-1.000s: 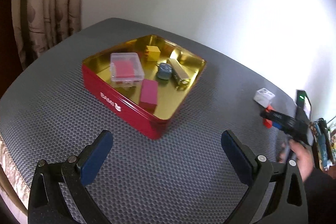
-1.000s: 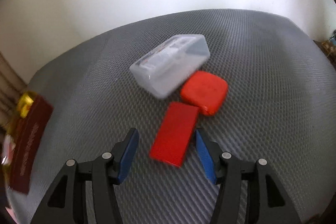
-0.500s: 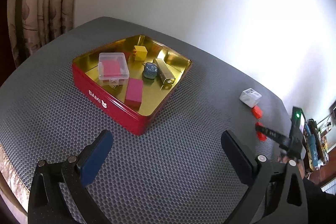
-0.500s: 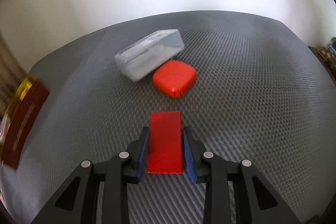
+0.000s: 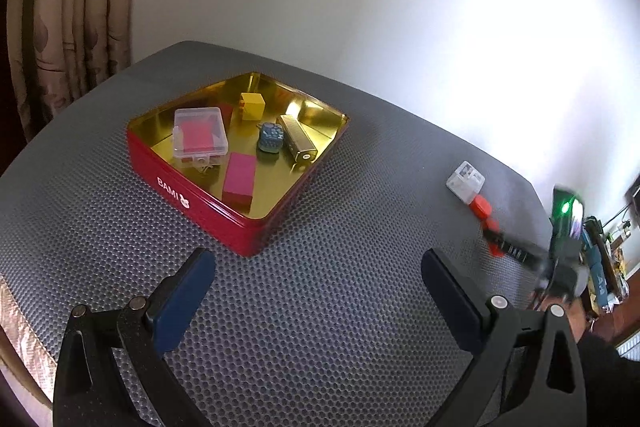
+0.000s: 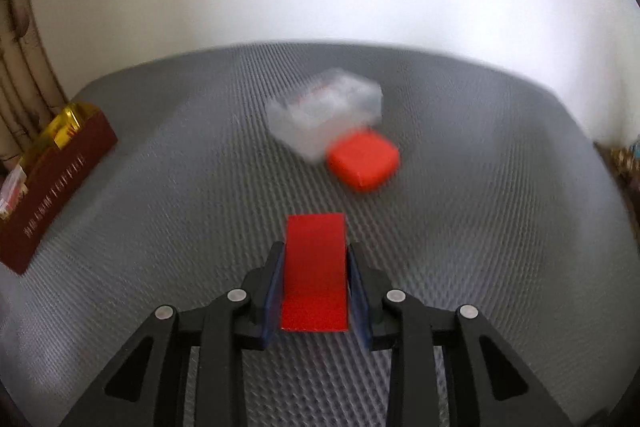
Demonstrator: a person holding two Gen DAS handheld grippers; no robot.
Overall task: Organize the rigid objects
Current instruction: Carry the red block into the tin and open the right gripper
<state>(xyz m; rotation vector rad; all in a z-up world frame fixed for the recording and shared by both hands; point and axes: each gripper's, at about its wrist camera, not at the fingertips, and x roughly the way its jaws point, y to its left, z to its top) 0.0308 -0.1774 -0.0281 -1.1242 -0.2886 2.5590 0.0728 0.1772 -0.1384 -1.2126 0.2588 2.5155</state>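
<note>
My right gripper (image 6: 314, 269) is shut on a flat red block (image 6: 314, 267) and holds it above the grey mat. Beyond it lie a rounded orange-red piece (image 6: 363, 163) and a clear plastic box (image 6: 324, 111), touching each other. The red tin with a gold inside (image 5: 240, 147) sits at the left; it shows at the left edge of the right wrist view (image 6: 52, 179). My left gripper (image 5: 316, 291) is open and empty, just in front of the tin. The right gripper (image 5: 516, 251) with the block shows at the right of the left wrist view.
The tin holds a clear box with a red insert (image 5: 200, 135), a pink block (image 5: 239, 179), a yellow cube (image 5: 253, 105), a gold bar (image 5: 299, 143) and a small blue-grey piece (image 5: 271, 137). A curtain (image 5: 68, 19) hangs at the left. The white wall is behind the table.
My right gripper closed on the flat red block and lifted it, swinging left so the tin shows more. My left gripper drew back from the tin and stays open.
</note>
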